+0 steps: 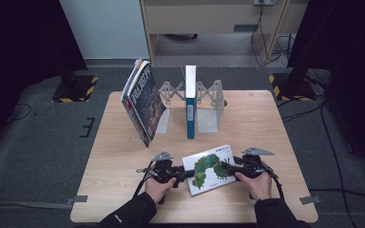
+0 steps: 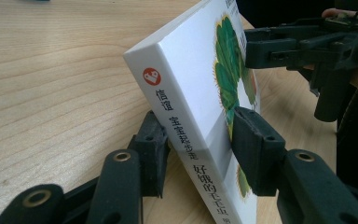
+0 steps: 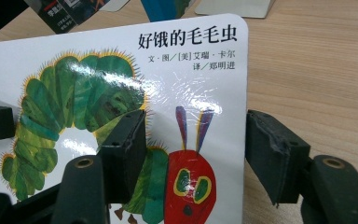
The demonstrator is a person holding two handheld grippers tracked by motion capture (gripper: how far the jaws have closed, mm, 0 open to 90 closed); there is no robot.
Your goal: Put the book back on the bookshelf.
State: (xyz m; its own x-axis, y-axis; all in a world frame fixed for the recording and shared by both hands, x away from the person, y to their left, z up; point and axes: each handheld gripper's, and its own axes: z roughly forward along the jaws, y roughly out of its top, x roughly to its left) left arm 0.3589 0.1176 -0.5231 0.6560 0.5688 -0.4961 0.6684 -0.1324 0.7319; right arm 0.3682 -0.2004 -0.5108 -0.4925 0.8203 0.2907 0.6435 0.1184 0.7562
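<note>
A white picture book with a green caterpillar on its cover [image 1: 212, 166] lies near the table's front edge, between my two grippers. My left gripper [image 1: 183, 174] is shut on its spine end [image 2: 186, 130]: one pad presses the cover and the other the back, which tips the book up off the wood. My right gripper [image 1: 226, 167] comes in from the other side and stands open. In the right gripper view [image 3: 196, 140], one jaw lies in front of the cover [image 3: 191, 93] and the other stands just past the book's edge. That gripper [image 2: 272, 46] reaches the cover from the far side.
At the back of the table stands a grey metal book rack [image 1: 209, 111] with a blue book [image 1: 190, 107] upright in it. A dark-covered book [image 1: 142, 102] leans at its left. Bare wood [image 1: 261, 128] lies between the rack and my hands.
</note>
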